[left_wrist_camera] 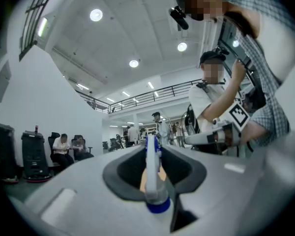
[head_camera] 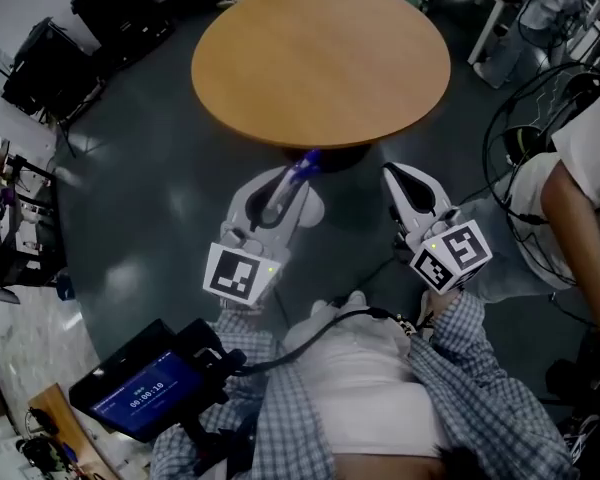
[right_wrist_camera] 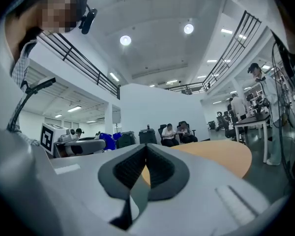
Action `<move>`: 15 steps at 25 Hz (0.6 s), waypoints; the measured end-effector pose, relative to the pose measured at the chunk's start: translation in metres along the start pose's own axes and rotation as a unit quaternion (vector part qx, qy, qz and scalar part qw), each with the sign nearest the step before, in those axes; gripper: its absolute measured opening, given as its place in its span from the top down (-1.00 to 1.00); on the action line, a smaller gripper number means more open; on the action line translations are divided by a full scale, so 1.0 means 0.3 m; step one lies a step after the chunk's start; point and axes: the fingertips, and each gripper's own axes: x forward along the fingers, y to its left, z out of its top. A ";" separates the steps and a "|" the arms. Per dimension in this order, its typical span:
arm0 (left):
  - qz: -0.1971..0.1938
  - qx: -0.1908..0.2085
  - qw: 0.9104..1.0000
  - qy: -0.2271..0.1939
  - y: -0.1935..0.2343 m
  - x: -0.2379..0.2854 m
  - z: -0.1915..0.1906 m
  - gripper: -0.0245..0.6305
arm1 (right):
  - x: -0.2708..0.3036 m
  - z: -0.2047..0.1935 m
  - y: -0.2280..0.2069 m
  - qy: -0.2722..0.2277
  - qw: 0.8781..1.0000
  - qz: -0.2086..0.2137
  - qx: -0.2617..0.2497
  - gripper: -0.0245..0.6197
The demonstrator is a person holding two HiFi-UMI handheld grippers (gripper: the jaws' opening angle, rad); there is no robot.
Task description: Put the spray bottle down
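- Spray bottle [head_camera: 298, 173], white and blue, is off the table and clamped lengthwise between the jaws of the left gripper [head_camera: 292, 190]. One blue end points toward the table.
- In the left gripper view the bottle [left_wrist_camera: 152, 176] runs straight out along the jaws. Both dark pads press its sides, and a blue collar sits nearest the camera.
- The bottle's far tip lies at the near edge of the round wooden table [head_camera: 320, 58]. Whether it reaches over the rim or stops just short is hard to judge from above.
- The right gripper [head_camera: 400, 173] is just beside the left, also near the table's edge. Its jaws are closed together with nothing between them, as the right gripper view [right_wrist_camera: 146, 149] shows.
- A second person [head_camera: 580, 188] stands at the right.
- A handheld screen [head_camera: 140, 388] glows blue at lower left.
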 end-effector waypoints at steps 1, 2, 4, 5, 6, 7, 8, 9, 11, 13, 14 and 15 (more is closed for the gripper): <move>0.000 0.000 1.000 0.000 -0.001 0.000 -0.001 0.64 | -0.001 0.006 -0.004 -0.002 1.000 -0.001 -0.002 0.94; 0.000 -0.001 1.000 0.000 -0.001 -0.001 -0.002 0.64 | -0.001 0.012 -0.006 -0.004 1.000 -0.002 -0.004 0.94; 0.000 -0.003 1.000 -0.001 0.001 -0.001 -0.002 0.63 | 0.001 0.020 -0.005 -0.006 1.000 -0.001 -0.009 0.94; 0.000 -0.002 1.000 -0.002 0.003 -0.002 -0.001 0.63 | 0.003 0.022 -0.004 -0.007 1.000 0.000 -0.010 0.94; 0.000 -0.001 1.000 -0.003 0.004 -0.002 0.000 0.63 | 0.004 0.022 -0.002 -0.009 1.000 0.000 -0.010 0.94; 0.000 0.001 1.000 -0.004 0.004 -0.002 0.000 0.64 | 0.004 0.022 -0.002 -0.010 1.000 0.000 -0.010 0.94; 0.000 0.003 1.000 -0.004 0.004 0.000 0.002 0.63 | 0.004 0.023 -0.001 -0.011 1.000 0.001 -0.010 0.94; 0.000 0.003 1.000 -0.004 0.002 0.003 0.004 0.64 | 0.004 0.025 0.001 -0.011 1.000 0.001 -0.011 0.94; -0.001 0.005 1.000 -0.005 0.001 0.007 0.007 0.64 | 0.006 0.030 0.004 -0.011 1.000 0.001 -0.012 0.94; -0.002 0.006 1.000 -0.005 -0.001 0.010 0.008 0.64 | 0.006 0.033 0.005 -0.013 1.000 0.000 -0.012 0.94; -0.003 0.006 1.000 -0.006 -0.002 0.010 0.008 0.63 | 0.007 0.033 0.006 -0.013 1.000 -0.001 -0.012 0.94; -0.004 0.005 1.000 -0.007 -0.002 0.008 0.007 0.64 | 0.007 0.032 0.008 -0.014 1.000 -0.001 -0.011 0.94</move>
